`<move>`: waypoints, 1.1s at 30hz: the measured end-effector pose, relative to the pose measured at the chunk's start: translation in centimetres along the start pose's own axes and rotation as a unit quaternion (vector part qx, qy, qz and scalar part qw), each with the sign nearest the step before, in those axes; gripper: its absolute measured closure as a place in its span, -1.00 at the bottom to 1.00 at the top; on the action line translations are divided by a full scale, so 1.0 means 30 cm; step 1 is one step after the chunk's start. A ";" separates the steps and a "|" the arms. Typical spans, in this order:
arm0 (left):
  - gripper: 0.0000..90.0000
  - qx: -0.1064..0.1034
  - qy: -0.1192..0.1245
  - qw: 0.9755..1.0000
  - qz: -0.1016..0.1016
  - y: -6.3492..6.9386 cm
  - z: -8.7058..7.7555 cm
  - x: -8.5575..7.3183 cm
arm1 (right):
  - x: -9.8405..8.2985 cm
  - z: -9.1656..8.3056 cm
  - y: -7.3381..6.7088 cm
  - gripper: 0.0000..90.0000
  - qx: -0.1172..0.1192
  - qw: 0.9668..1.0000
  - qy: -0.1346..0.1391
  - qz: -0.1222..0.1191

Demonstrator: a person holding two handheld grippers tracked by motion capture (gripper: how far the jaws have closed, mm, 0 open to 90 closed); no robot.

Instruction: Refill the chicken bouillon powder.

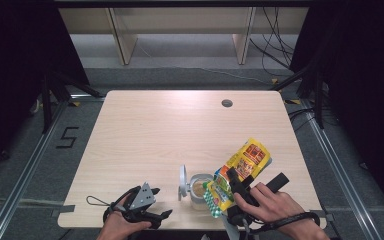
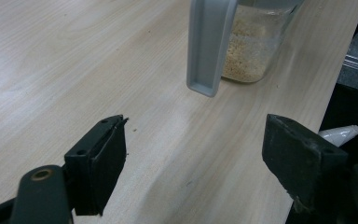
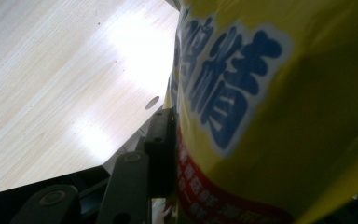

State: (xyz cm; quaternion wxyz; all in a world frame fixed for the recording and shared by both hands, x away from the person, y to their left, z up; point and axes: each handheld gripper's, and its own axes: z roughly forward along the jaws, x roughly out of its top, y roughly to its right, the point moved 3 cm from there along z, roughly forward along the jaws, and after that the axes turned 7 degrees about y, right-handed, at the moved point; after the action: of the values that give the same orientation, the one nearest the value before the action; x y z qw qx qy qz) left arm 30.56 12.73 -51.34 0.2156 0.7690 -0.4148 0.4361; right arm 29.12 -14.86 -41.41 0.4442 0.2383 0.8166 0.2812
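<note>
A clear container (image 1: 199,190) with pale grain in its bottom stands near the table's front edge, its grey lid (image 1: 182,181) flipped up on the left. Over it, a yellow snack bag (image 1: 247,157) leans with its lower end above the container's mouth; my right gripper (image 1: 236,184) is shut on the bag. In the right gripper view the bag (image 3: 261,93) presses against one black finger (image 3: 161,140); the other is hidden behind it. My left gripper (image 1: 162,217) rests at the front left, open and holding nothing. Its view (image 2: 196,144) faces the container (image 2: 249,56) and hanging lid (image 2: 209,46).
The wooden table (image 1: 180,125) has a round cable hole (image 1: 226,103) at its far right. Its front edge runs just under both hands. Black curtains flank the table, and cables lie on the floor at the back right.
</note>
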 end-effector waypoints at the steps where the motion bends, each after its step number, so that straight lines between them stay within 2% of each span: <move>1: -0.52 0.000 0.000 1.000 0.000 0.000 0.000 0.000 | 0.000 0.000 0.000 0.44 0.000 1.000 0.000 0.000; 4: -0.52 -0.004 0.005 1.000 -0.008 0.007 -0.002 0.001 | 0.002 0.000 0.000 0.44 0.000 1.000 0.001 0.000; 5: -0.52 -0.001 -0.001 1.000 0.001 0.000 -0.002 0.000 | 0.003 -0.001 0.000 0.44 0.000 1.000 0.002 -0.002; 24: -0.52 -0.001 0.002 1.000 -0.003 0.003 -0.002 0.001 | -0.004 -0.004 -0.001 0.44 0.003 1.000 -0.004 0.001; 33: -0.52 -0.002 0.002 1.000 -0.003 0.003 -0.002 0.001 | -0.007 -0.004 -0.002 0.44 -0.003 1.000 -0.004 0.000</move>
State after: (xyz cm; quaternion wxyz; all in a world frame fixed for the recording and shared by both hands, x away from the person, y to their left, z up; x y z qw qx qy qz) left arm 30.46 12.71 -51.29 0.2189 0.7689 -0.4128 0.4364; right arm 29.11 -15.05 -41.27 0.4484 0.2380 0.8140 0.2822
